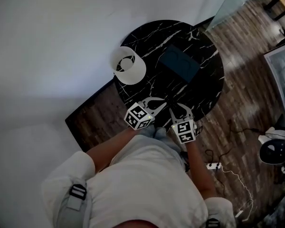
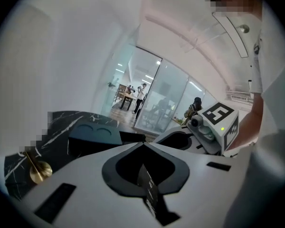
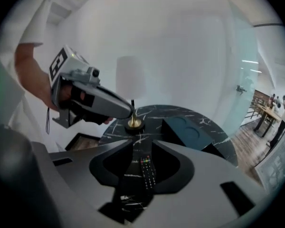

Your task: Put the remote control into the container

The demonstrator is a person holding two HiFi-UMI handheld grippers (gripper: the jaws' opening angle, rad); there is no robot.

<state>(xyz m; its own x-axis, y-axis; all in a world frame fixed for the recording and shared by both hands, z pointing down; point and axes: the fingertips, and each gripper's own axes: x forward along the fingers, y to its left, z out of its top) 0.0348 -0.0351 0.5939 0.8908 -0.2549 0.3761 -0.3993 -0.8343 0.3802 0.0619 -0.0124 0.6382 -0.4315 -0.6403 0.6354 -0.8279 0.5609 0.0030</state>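
Now I'm at the pickup: right gripper (image 3: 141, 144) part open astride the remote control (image 3: 147, 171), not pinching; left gripper (image 2: 143, 145) closed. Next: squeeze, then lift toward the container (image 3: 185, 131) ahead-right.

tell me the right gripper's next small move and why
Probably close the right gripper on the remote control: it lies on the table between the parted jaws, not yet gripped, and the container sits further back.
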